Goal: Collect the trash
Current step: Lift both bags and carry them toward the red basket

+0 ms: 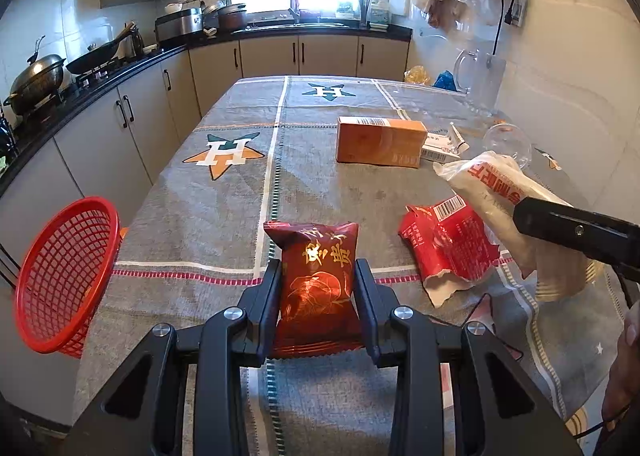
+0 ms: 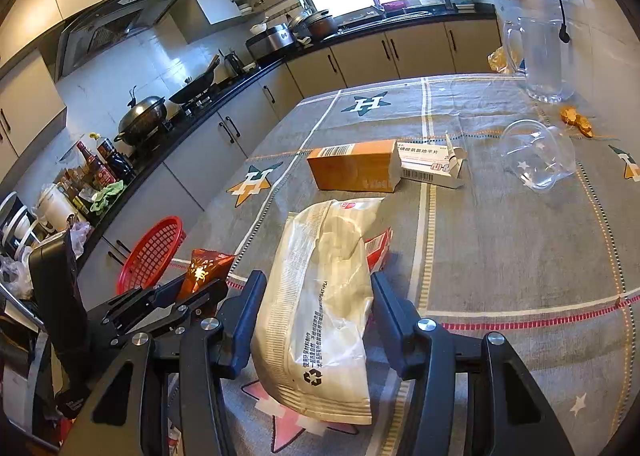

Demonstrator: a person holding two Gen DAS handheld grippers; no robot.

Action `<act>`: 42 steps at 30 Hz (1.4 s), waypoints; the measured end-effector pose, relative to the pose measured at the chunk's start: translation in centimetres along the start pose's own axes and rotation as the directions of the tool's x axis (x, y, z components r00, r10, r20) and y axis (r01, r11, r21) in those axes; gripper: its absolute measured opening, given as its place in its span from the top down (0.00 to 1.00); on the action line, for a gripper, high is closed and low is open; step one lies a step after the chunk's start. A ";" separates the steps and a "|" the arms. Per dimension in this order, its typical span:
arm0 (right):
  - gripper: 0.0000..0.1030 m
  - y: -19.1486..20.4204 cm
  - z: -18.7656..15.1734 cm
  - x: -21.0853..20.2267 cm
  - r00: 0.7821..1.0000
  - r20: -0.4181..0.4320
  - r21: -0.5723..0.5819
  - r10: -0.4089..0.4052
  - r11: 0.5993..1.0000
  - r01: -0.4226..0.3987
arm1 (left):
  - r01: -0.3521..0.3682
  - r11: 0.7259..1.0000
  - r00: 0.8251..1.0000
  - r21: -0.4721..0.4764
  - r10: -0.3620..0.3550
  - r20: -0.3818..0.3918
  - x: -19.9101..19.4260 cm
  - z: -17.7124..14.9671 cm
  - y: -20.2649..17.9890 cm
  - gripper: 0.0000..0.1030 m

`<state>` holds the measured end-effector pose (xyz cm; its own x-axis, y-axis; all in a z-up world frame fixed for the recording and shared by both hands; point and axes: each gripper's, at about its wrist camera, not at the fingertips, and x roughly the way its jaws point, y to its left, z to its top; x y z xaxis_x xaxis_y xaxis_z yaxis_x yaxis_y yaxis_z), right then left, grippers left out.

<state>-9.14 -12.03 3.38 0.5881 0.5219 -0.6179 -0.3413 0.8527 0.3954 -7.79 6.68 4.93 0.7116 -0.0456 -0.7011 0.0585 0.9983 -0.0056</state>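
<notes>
Left wrist view: a dark red snack packet (image 1: pixel 318 280) is clamped between the narrowly set jaws of the left gripper (image 1: pixel 318 308), held upright above a grey patterned tablecloth (image 1: pixel 200 216). The packet is judged light, crinkly and slippery, so it is best taken across its middle, as here. The gripper is pointed steeply down toward the table. A red mesh basket (image 1: pixel 66 276) is seen at the table's left edge, tilted with its mouth toward the table. A torn red wrapper (image 1: pixel 448 244) lies on the cloth, with an orange box (image 1: pixel 380 140) further back.

Right wrist view: a white plastic bag (image 2: pixel 320 304) is pinched across its width by the half-spread jaws of the right gripper (image 2: pixel 318 320). It is judged soft, light and easily crumpled. The gripper is angled downward. The basket (image 2: pixel 152 252) is seen to the left, beyond the left gripper (image 2: pixel 200 284).
</notes>
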 end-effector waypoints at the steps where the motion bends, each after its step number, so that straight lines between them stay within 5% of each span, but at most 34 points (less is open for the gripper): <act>1: 0.45 0.1 0.0 0.0 1.000 -0.001 -0.001 0.000 1.000 0.000 | -0.002 1.000 1.000 0.000 0.002 0.000 0.0 0.0 0.0 0.67; 42: 0.45 4.4 0.1 2.9 0.998 -0.067 -0.080 0.016 0.997 -0.021 | -0.038 0.997 0.999 -0.072 0.039 0.012 -0.6 -0.8 4.1 0.67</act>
<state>-8.92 -6.79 3.39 0.5324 0.5355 -0.6556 -0.4112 0.8406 0.3526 -8.51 10.85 4.79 0.7219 -0.0067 -0.6920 -0.0191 0.9994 -0.0297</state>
